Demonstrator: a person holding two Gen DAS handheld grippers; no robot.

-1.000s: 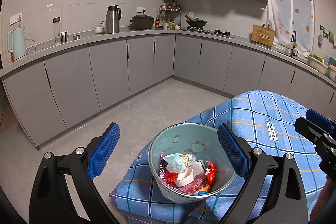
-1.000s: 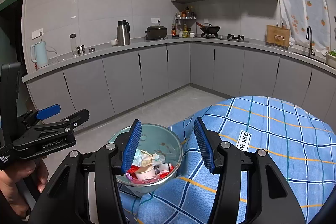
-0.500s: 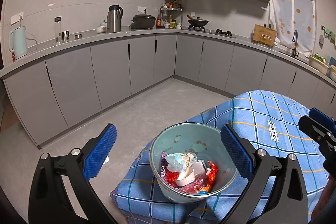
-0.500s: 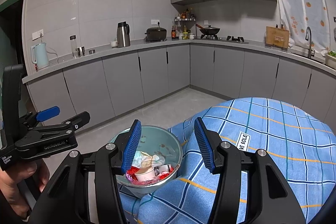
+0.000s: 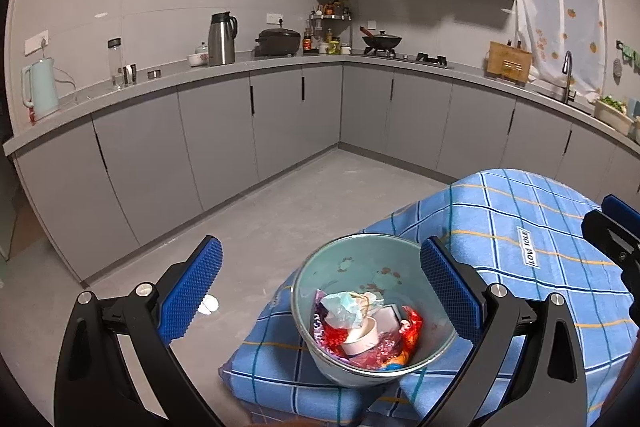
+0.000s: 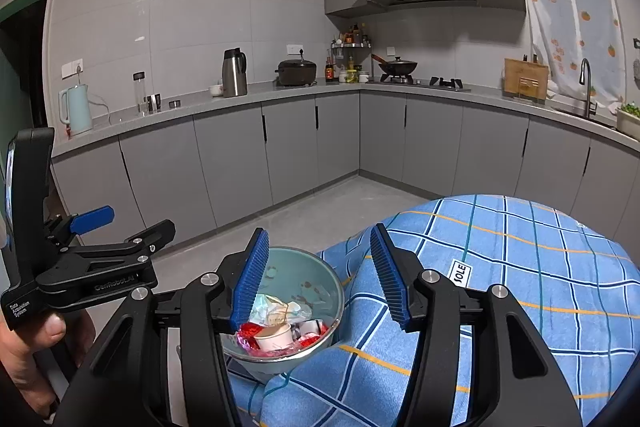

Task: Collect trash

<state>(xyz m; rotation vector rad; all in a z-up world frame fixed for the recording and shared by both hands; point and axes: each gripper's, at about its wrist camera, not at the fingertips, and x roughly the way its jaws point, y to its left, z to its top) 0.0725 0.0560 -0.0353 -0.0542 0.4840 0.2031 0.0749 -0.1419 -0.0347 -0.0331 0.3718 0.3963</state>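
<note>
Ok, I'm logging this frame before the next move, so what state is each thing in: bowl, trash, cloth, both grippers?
Bowl: upright on the cloth, partly filled.
Trash: piled inside the bowl: paper cup, crumpled tissue, red wrappers.
Checked cloth: spread over the table, rumpled near the bowl.
Left gripper: open wide, fingers either side of the bowl, not touching it.
Right gripper: open, nothing between its fingers.
Small white scrap: lying on the floor.

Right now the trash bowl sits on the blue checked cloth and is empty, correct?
Not empty. The bowl does sit on the blue checked cloth, but it holds trash: crumpled wrappers and a small paper cup. The left wrist view shows it.
</note>
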